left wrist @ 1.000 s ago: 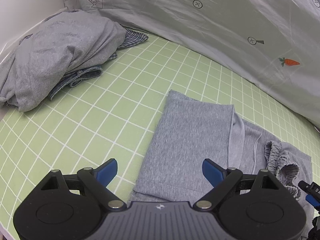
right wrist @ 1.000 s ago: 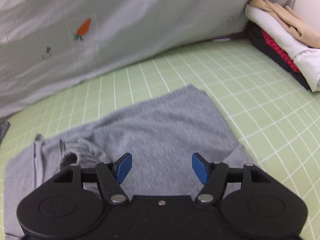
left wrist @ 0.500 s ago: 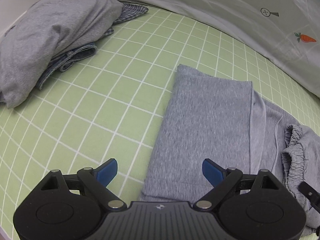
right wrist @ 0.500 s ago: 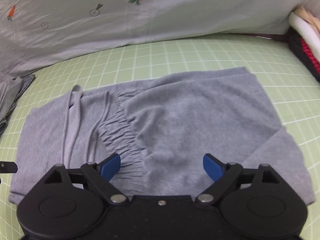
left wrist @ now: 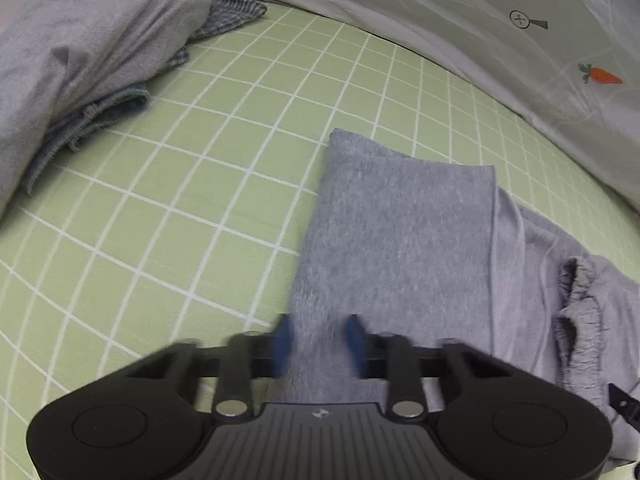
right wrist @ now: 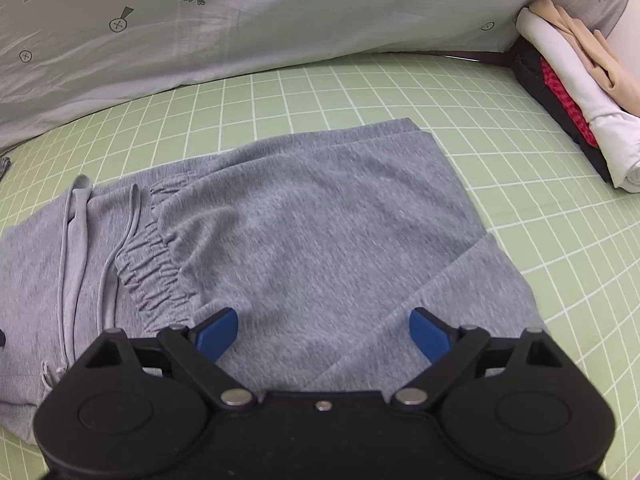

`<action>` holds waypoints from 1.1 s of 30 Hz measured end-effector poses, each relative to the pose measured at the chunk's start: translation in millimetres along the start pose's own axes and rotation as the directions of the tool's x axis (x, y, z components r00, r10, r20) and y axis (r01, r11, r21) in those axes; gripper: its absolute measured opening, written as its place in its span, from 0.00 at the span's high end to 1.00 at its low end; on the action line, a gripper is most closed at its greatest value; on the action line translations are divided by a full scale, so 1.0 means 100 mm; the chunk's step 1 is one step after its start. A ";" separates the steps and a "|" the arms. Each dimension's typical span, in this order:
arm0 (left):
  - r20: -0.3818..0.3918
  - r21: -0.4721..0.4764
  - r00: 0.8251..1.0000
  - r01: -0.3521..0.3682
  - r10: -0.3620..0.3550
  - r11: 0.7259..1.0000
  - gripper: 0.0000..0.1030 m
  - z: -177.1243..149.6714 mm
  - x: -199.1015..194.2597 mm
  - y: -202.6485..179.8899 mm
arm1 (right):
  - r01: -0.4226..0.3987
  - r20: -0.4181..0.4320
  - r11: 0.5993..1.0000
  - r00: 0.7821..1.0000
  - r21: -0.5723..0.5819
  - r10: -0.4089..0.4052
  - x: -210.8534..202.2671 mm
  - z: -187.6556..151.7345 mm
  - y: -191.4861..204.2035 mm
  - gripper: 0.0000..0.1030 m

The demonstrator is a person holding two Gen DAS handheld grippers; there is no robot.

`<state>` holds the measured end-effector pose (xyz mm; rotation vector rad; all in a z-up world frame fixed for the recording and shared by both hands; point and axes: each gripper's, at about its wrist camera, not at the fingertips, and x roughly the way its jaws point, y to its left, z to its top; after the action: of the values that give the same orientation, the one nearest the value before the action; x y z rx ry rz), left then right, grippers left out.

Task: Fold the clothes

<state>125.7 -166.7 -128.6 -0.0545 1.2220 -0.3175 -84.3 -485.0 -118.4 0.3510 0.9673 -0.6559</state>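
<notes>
- Grey sweatpants (right wrist: 304, 232): partly folded, lying flat on the green grid mat (left wrist: 168, 216); in the right wrist view they fill the centre, with the gathered waistband (right wrist: 156, 268) at 9 o'clock of centre and a folded leg panel running toward 1 o'clock.
- Left gripper (left wrist: 318, 344): its blue pads are blurred and drawing together, jaws closing to a narrow gap over the near left edge of the folded leg (left wrist: 400, 240); cloth lies between them, but a firm pinch cannot be confirmed.
- Right gripper (right wrist: 324, 334): jaws wide and opening, poised above the fabric at 6 o'clock, holding nothing.
- Advice for the step, as a judgement: let the left pads take all layers of the edge before lifting; set the right gripper on the matching edge so both corners rise level, then carry the fold across toward 12 o'clock without dragging the drawstring (right wrist: 64, 248).
- Surroundings: an unfolded grey pile (left wrist: 80, 64) at 10 o'clock in the left view; a folded stack (right wrist: 576, 112) at 2 o'clock in the right view; a carrot-print sheet (right wrist: 240, 28) along 12 o'clock.
</notes>
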 end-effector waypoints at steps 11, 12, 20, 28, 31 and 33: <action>0.125 -0.029 0.927 0.359 -0.353 0.933 0.95 0.03 -0.64 -0.50 | -0.067 0.055 0.984 0.997 0.163 0.059 -0.22 -0.14 -0.53 0.09; 0.133 -0.021 0.915 0.386 -0.380 0.922 0.95 0.02 -0.70 -0.60 | -0.075 0.058 0.980 0.996 0.183 0.065 -0.25 -0.16 -0.62 0.09; 0.088 0.085 0.849 0.514 -0.521 0.853 0.95 -0.15 -0.85 -1.77 | -0.087 0.083 0.961 0.994 0.264 0.067 -0.37 -0.21 -1.40 0.09; -0.100 0.021 0.895 0.439 -0.435 0.898 0.93 -0.57 -0.07 -2.75 | -0.054 0.053 0.958 0.998 0.282 0.040 -0.20 -0.18 -2.14 0.09; -0.153 -0.026 0.919 0.364 -0.363 0.931 0.92 -0.68 0.22 -2.79 | -0.046 0.040 0.954 0.999 0.296 0.036 -0.08 -0.12 -2.34 0.09; -0.154 -0.079 0.919 0.355 -0.364 0.931 0.89 -0.72 0.26 -2.70 | -0.050 0.031 0.956 0.999 0.290 0.043 -0.01 -0.08 -2.40 0.09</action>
<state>9.6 -422.0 -120.1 -0.3045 1.3858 -0.6235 -246.7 -661.8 -119.8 0.6231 0.8363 -0.7599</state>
